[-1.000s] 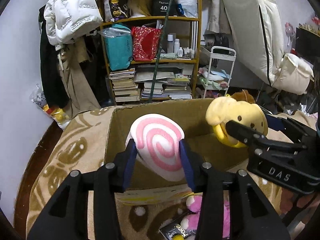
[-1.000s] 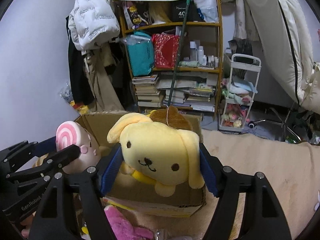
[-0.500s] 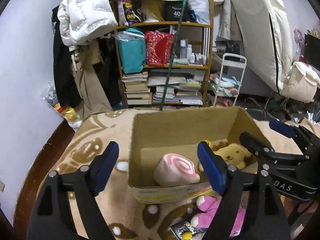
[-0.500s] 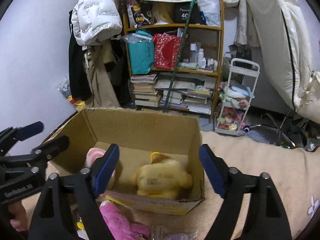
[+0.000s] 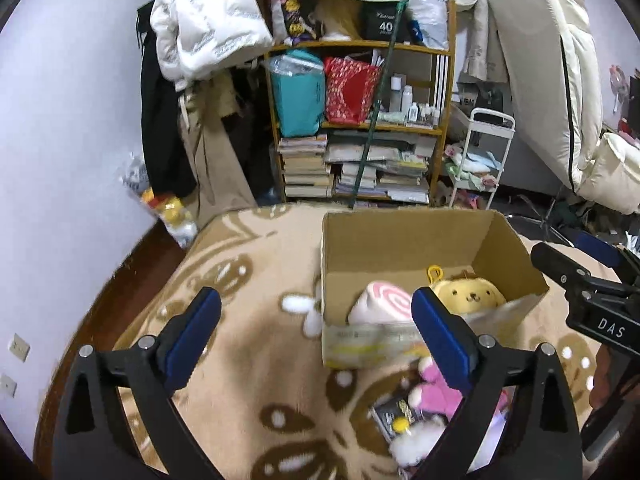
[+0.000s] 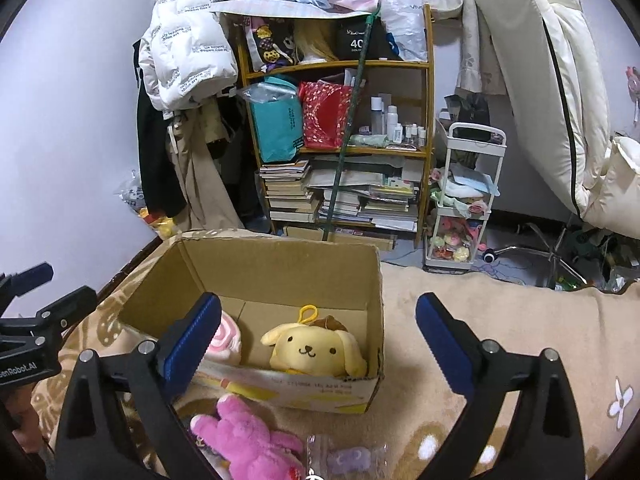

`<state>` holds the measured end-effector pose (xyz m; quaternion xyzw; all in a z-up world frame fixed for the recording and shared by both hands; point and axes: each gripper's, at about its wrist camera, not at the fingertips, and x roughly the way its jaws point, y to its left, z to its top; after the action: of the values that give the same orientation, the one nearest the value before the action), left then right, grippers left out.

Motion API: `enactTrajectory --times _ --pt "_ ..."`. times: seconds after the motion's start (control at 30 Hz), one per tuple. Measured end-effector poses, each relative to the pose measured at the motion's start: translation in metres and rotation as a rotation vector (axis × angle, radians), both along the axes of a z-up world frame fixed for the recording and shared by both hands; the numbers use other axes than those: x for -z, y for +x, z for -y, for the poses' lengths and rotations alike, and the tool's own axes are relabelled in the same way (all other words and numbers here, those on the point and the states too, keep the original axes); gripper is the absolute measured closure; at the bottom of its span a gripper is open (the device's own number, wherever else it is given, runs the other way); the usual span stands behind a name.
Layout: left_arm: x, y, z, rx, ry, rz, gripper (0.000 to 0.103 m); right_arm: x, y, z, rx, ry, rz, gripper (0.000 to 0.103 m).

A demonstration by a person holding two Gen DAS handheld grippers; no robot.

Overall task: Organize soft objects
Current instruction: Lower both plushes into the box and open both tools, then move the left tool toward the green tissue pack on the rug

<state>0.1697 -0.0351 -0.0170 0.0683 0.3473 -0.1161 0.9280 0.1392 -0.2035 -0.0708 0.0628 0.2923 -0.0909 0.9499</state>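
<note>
Both my left claw (image 5: 316, 332) and right claw (image 6: 318, 332) are spread wide, holding nothing. Yellow dog plush (image 6: 314, 350) and pink swirl plush (image 6: 226, 340) sit in the cardboard box (image 6: 280, 264). Pink bunny plush (image 6: 248, 438) lies on the blanket just in front; looks light and squishy, so I'd pinch its body middle.
</note>
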Motion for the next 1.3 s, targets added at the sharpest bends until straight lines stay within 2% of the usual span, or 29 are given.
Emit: enactTrajectory --times 0.1,0.27,0.4,0.67,0.93,1.2,1.3 --pt "-0.005 -0.010 -0.008 -0.033 0.029 -0.031 0.008 -0.006 -0.006 -0.006 0.014 -0.033 -0.016 0.001" --pt "-0.004 -0.032 -0.020 -0.043 0.039 -0.092 0.008 -0.018 -0.015 -0.014 -0.012 -0.016 -0.039 0.001" --pt "-0.004 -0.049 -0.025 -0.037 0.076 -0.108 0.008 -0.029 -0.032 -0.022 -0.034 -0.053 -0.046 0.001" --pt "0.001 -0.080 -0.034 -0.022 0.091 -0.136 0.008 -0.035 -0.066 -0.024 -0.051 -0.017 -0.079 0.001" --pt "0.020 -0.100 -0.043 -0.029 0.100 -0.181 0.008 -0.019 -0.087 -0.022 -0.034 -0.001 -0.126 0.001" --pt "0.041 -0.103 -0.038 -0.007 0.107 -0.236 0.008 0.010 -0.085 -0.020 -0.027 0.033 -0.204 0.001" --pt "0.046 -0.101 -0.035 -0.015 0.134 -0.245 0.008 0.022 -0.082 -0.021 -0.033 0.038 -0.232 0.001"
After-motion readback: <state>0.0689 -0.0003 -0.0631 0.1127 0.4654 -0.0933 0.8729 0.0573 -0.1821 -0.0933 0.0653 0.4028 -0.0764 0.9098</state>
